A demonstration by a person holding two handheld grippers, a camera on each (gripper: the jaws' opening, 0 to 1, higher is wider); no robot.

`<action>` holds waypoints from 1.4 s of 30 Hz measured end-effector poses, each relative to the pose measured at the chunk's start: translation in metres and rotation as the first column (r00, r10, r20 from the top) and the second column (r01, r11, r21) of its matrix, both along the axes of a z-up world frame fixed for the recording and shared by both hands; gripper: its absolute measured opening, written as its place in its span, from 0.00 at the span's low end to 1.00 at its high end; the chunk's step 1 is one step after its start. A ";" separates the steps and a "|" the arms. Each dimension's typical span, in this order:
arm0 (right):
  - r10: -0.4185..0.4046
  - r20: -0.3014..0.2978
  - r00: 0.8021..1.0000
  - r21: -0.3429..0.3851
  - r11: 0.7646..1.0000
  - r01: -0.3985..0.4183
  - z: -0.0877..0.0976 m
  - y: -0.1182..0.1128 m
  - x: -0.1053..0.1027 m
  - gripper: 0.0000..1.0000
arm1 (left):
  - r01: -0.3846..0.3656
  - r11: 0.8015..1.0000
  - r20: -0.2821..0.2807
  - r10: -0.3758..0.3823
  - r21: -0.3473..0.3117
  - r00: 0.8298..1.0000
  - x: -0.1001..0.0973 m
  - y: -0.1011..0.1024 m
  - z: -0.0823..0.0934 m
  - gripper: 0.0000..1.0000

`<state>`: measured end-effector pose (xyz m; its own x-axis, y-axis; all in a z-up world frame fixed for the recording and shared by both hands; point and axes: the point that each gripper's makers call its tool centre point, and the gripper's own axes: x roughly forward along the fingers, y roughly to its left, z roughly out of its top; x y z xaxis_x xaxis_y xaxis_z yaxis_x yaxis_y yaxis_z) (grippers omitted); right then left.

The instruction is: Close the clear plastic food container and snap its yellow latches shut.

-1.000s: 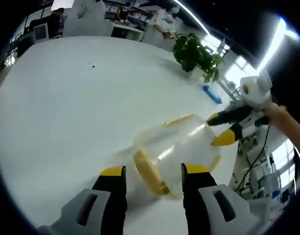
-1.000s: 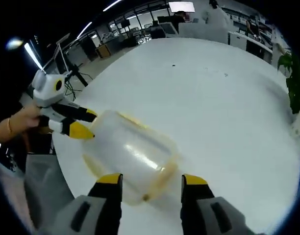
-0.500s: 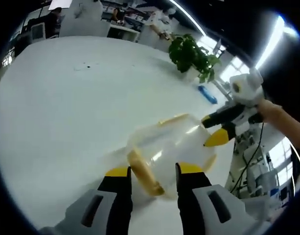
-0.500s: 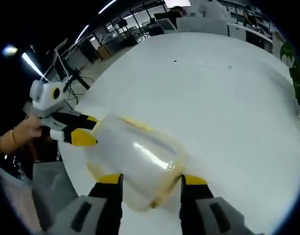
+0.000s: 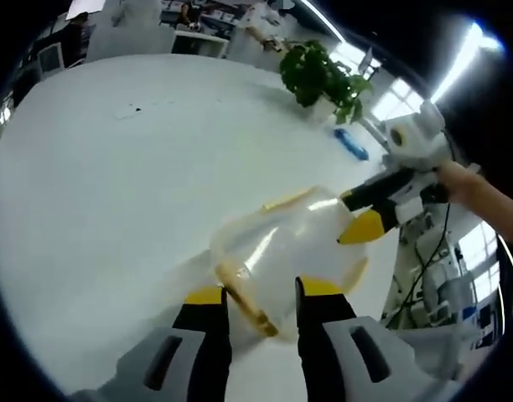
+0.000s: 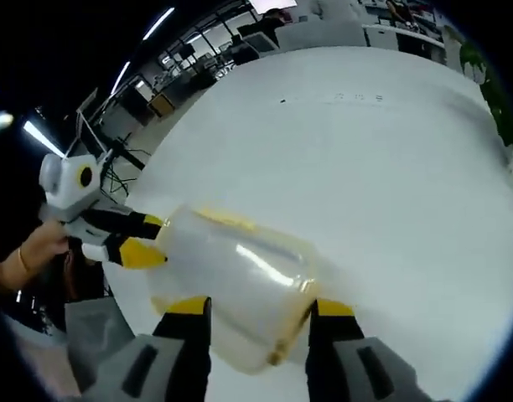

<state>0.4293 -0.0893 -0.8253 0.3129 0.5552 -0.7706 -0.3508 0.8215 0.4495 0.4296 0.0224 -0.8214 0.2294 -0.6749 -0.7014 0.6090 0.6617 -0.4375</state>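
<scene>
A clear plastic container (image 5: pixel 282 247) with yellow latches lies on its side on the white table (image 5: pixel 114 167). My left gripper (image 5: pixel 261 293) has its jaws drawn in against the container's near end, where a yellow latch (image 5: pixel 240 297) runs between them. My right gripper (image 5: pixel 361 213) meets the far end with its yellow fingertips. In the right gripper view, the same container (image 6: pixel 231 280) stretches away from my right gripper (image 6: pixel 260 306), whose jaws stand wide on either side of its near end. My left gripper (image 6: pixel 147 237) touches the far end there.
A potted plant (image 5: pixel 319 79) and a small blue object (image 5: pixel 351 144) sit near the table's far side. The table edge runs just beyond the container, with cables and floor past it. A person's hand (image 5: pixel 474 188) holds the right gripper. Desks stand in the background.
My left gripper's jaws have narrowed onto the container's near end. The container has drawn slightly closer in both views. The right gripper's jaw gap is unchanged.
</scene>
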 end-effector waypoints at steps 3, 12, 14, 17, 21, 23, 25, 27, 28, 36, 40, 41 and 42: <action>0.006 -0.011 1.000 -0.015 1.000 -0.006 0.000 -0.008 -0.009 0.42 | -0.017 1.000 -0.012 0.017 -0.008 1.000 0.000 -0.002 -0.005 0.27; 0.023 0.015 1.000 -0.016 1.000 -0.023 -0.001 -0.007 -0.013 0.44 | -0.022 1.000 -0.002 0.022 -0.011 1.000 0.001 -0.002 -0.002 0.29; 0.022 0.018 1.000 -0.014 1.000 -0.022 -0.002 -0.007 -0.014 0.44 | -0.031 0.999 0.003 0.031 -0.020 1.000 0.003 -0.001 -0.003 0.30; 0.016 0.037 0.999 -0.010 1.000 -0.015 -0.002 -0.007 -0.015 0.45 | 0.016 0.999 0.118 -0.019 0.029 0.993 0.005 -0.002 0.002 0.32; -0.001 0.060 0.998 -0.009 1.000 0.001 -0.003 -0.007 -0.015 0.46 | 0.040 0.997 0.161 -0.050 0.065 0.986 0.005 -0.003 0.005 0.33; -0.008 0.079 0.997 -0.019 1.000 0.009 -0.002 -0.007 -0.016 0.46 | 0.036 0.998 0.156 -0.044 0.053 0.987 0.006 -0.001 0.004 0.34; -0.011 0.072 0.997 -0.028 1.000 0.013 -0.002 -0.006 -0.018 0.47 | 0.040 0.998 0.162 -0.048 0.053 0.986 0.007 -0.002 0.004 0.34; -0.005 0.069 0.998 -0.041 0.999 0.008 -0.002 -0.004 -0.020 0.49 | 0.047 0.997 0.179 -0.058 0.066 0.982 0.006 -0.003 0.006 0.34; -0.009 0.065 0.998 -0.042 0.999 0.012 -0.002 -0.004 -0.021 0.50 | 0.051 0.996 0.188 -0.064 0.077 0.980 0.007 -0.004 0.006 0.34; -0.018 0.110 0.994 -0.056 0.998 0.025 0.004 -0.005 -0.022 0.50 | 0.080 0.984 0.270 -0.121 0.156 0.955 0.006 -0.003 0.013 0.42; -0.016 0.135 0.991 -0.087 0.996 0.028 0.010 -0.007 -0.018 0.50 | 0.129 0.976 0.326 -0.180 0.174 0.928 0.002 -0.009 0.020 0.45; -0.018 0.148 0.989 -0.096 0.995 0.033 0.012 -0.008 -0.015 0.50 | 0.135 0.976 0.337 -0.187 0.173 0.923 0.002 -0.011 0.022 0.45; -0.010 0.170 0.985 -0.106 0.994 0.029 0.014 -0.009 -0.013 0.50 | 0.139 0.975 0.347 -0.192 0.171 0.918 0.002 -0.012 0.024 0.44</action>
<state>0.4160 -0.0980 -0.8111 0.4539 0.4646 -0.7603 -0.3978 0.8692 0.2937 0.4312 0.0099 -0.7975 0.3770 -0.6259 -0.6827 0.8135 0.5762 -0.0791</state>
